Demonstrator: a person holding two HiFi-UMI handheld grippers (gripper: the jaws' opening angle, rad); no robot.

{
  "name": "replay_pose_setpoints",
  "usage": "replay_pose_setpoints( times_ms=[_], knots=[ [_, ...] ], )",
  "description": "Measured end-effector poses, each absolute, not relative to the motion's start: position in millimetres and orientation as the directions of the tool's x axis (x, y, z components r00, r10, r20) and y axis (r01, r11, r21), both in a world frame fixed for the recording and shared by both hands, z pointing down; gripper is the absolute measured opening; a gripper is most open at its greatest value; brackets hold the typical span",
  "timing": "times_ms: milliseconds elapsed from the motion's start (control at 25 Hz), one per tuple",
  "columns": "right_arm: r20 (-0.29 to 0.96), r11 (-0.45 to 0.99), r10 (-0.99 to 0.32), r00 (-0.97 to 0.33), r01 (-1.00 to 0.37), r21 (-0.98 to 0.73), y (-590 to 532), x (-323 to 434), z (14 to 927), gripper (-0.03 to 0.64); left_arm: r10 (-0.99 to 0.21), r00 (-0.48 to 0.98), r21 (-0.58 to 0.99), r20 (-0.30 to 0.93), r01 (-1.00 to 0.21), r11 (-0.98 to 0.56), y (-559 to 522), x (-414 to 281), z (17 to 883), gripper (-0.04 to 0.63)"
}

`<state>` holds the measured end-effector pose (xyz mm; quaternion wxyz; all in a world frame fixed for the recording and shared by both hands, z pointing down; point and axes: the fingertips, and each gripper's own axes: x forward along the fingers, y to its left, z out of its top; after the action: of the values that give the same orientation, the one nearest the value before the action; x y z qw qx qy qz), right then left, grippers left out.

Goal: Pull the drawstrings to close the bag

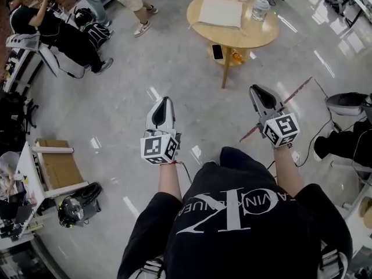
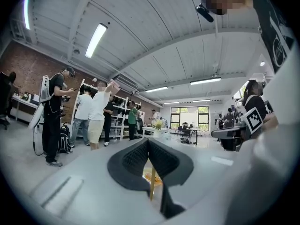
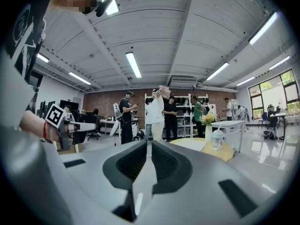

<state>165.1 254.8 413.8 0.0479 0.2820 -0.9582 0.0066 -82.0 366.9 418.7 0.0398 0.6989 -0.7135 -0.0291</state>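
Two handheld grippers reach out ahead of us, both well short of a round wooden table that stands farther off on the shiny grey floor. A flat white bag lies on the table top, toward its left side. Its drawstrings are too small for us to make out. A clear bottle stands on the table just right of the bag, and a phone rests on the table's lower shelf.

Our left gripper hovers on our side of the table and off to its left. Its jaws are pressed together at the tips with nothing between them. Our right gripper hovers on our side of the table, below its right edge in the head view. Its jaws stand a narrow slit apart, and nothing sits in the gap. Neither gripper touches the bag or the table, and the bag is well apart from both. Several people stand beyond the table.
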Motion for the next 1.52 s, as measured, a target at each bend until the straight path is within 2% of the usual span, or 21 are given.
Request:
replay_pose_setpoints(
  times_ms=[160, 320, 440, 720, 1520],
  knots=[
    [0.109, 0.819, -0.571, -0.814, -0.573, 0.013, 254, 176, 419, 0.042, -0.999, -0.005, 0.099, 0.041, -0.995, 0.009, 371, -80, 428, 0.014],
    [0.114, 0.817, -0.570, -0.814, -0.576, -0.020, 249, 177, 422, 0.045, -0.999, 0.028, 0.129, 0.015, -0.991, -0.026, 365, -83, 425, 0.019],
    [0.113, 0.818, -0.566, -0.817, -0.573, -0.045, 240, 171, 425, 0.121, -0.997, 0.071, 0.135, 0.011, -0.988, -0.069, 353, -82, 428, 0.109],
    [0.117, 0.814, -0.569, -0.814, -0.578, -0.062, 180, 147, 439, 0.153, -0.995, 0.091, 0.125, 0.051, -0.989, -0.084, 287, -102, 444, 0.126],
    [0.202, 0.811, -0.546, -0.813, -0.574, -0.115, -2, 91, 466, 0.156, -0.981, 0.169, 0.130, 0.095, -0.979, -0.156, 81, -141, 452, 0.138]
  ],
)
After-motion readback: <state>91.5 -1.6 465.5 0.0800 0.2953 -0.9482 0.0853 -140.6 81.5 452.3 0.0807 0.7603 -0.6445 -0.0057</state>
